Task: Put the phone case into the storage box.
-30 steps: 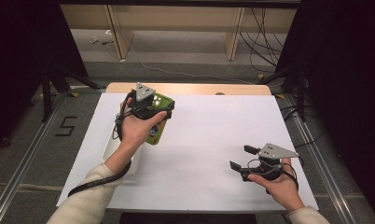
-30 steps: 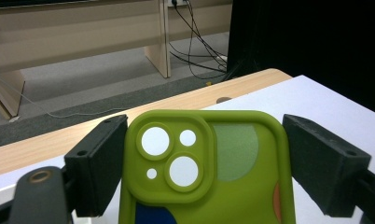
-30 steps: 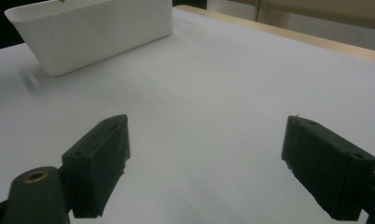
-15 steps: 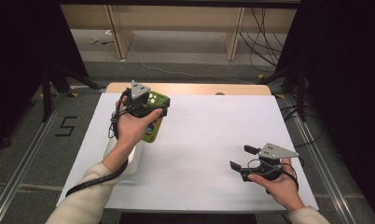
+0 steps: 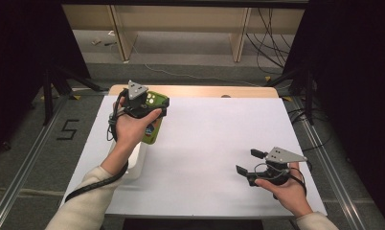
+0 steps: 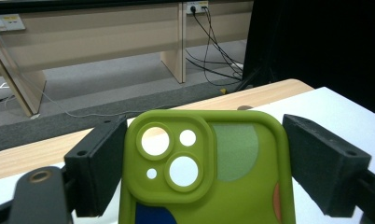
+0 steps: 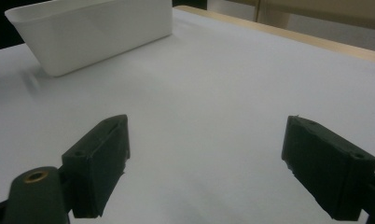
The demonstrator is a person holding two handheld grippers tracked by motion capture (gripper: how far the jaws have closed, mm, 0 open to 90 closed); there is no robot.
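My left gripper [image 6: 204, 158] is clamped on a green phone case [image 6: 209, 172], its 2 jaws pressing the case's sides, camera holes facing me. A white tub [image 5: 133, 160] sits just below that hand. My right gripper [image 7: 213, 163] rests apart, jaws spread wide over the bare white table [image 7: 213, 93].

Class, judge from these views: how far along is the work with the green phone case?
Done: the left gripper has the phone case between its jaws, raised off the table. In hand: carrying it above the white tub. Left: setting it down, probably in that tub. The right gripper waits open.
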